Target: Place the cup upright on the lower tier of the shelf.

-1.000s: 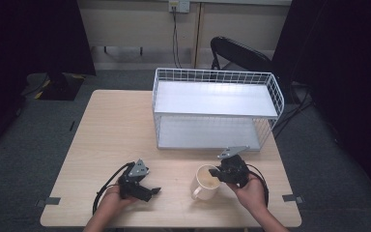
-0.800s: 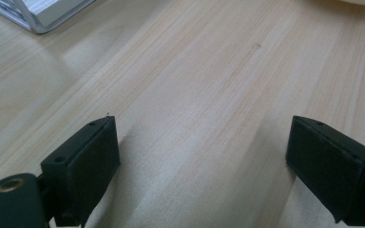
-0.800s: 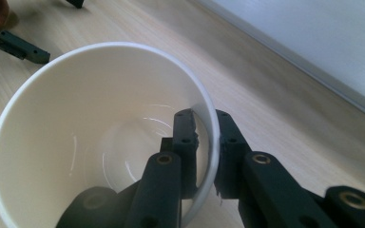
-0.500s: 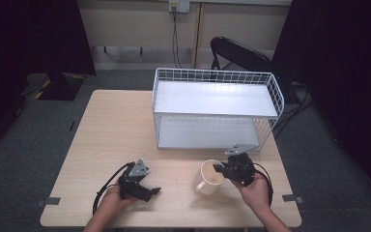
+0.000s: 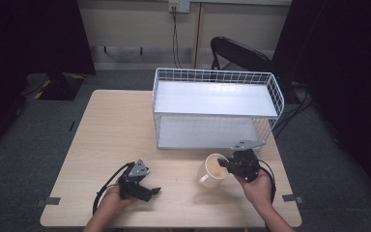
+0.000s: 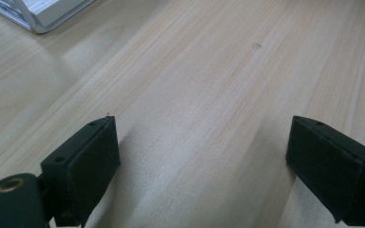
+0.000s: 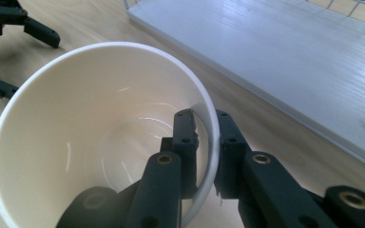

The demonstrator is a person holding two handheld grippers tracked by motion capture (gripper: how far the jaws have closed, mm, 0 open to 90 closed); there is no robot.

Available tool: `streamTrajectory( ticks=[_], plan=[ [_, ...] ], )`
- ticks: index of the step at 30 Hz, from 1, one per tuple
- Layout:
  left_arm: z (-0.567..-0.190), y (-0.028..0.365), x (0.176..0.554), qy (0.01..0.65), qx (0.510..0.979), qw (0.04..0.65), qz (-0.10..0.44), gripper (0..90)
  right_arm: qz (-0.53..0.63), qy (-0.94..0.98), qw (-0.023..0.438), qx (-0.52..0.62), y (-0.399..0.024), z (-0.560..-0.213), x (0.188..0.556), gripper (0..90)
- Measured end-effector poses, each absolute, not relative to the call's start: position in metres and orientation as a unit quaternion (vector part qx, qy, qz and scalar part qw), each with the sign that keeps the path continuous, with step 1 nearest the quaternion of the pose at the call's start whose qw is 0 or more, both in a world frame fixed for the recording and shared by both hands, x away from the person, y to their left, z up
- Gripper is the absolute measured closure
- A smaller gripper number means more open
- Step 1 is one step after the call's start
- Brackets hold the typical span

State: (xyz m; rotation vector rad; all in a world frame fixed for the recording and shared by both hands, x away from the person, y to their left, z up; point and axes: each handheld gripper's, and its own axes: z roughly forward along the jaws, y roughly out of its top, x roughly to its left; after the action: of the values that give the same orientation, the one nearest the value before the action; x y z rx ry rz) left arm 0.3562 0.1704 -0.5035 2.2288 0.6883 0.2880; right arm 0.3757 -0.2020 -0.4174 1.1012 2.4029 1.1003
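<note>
A cream mug (image 5: pixel 211 170) with a handle at its left is near the table's front right, just in front of the white wire rack (image 5: pixel 215 99). My right gripper (image 5: pixel 223 165) is shut on the mug's rim (image 7: pixel 212 142), one jaw inside the mug (image 7: pixel 76 142) and one outside. The mug is tilted, its mouth facing the gripper. My left gripper (image 5: pixel 150 192) rests on the wooden table (image 5: pixel 111 130) at the front left. It is open, with only bare wood between its fingers (image 6: pixel 88 161).
The rack has two shelves, and its lower shelf (image 7: pixel 290 52) lies close beyond the mug. A black chair (image 5: pixel 241 53) stands behind the table. Bare wood stretches across the table's left half and between the two hands.
The right gripper has carried the mug a little way toward the rack. The left gripper has stayed where it was.
</note>
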Motion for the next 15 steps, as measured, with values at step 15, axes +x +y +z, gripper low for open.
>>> streamTrajectory(
  ticks=[15],
  plan=[
    [-0.503,0.170,0.356,0.270,0.875,0.385,0.113,10.2,0.374,0.817,0.168,0.405,-0.214,-0.414,0.386,82.3]
  ],
)
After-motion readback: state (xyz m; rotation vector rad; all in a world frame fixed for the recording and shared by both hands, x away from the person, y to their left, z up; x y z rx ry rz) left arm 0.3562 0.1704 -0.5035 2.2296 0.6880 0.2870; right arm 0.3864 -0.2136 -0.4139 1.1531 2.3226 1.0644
